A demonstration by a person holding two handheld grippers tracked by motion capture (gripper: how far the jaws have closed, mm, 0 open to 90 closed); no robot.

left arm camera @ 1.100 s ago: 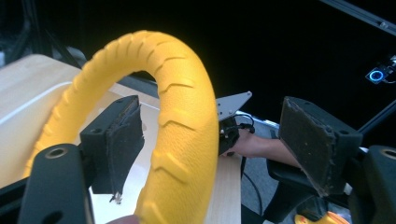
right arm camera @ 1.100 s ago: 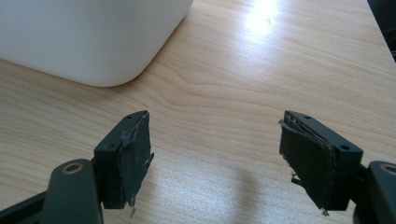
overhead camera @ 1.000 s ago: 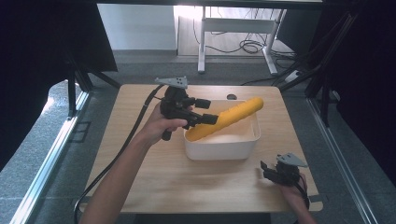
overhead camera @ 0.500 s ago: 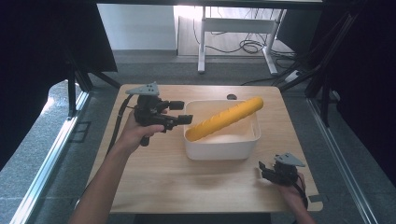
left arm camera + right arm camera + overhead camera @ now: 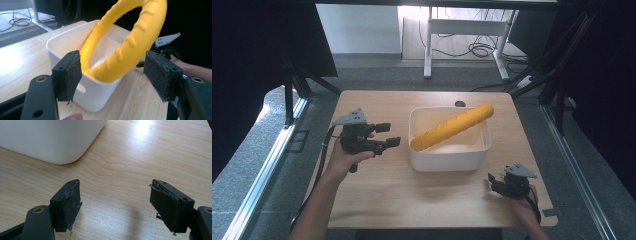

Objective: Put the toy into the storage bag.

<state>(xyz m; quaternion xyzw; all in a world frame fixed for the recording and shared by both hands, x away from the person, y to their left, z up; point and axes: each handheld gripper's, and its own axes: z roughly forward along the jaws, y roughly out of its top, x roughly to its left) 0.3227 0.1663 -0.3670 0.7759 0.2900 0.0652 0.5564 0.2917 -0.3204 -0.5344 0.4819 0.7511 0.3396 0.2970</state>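
We find the yellow roll lying across the white bin; both claws, left and right, spread and empty. Placement appears complete.

Yellow ridged roll across white tub

You see pale grained wood on the table, smooth white plastic bin, ridged matt yellow roll.
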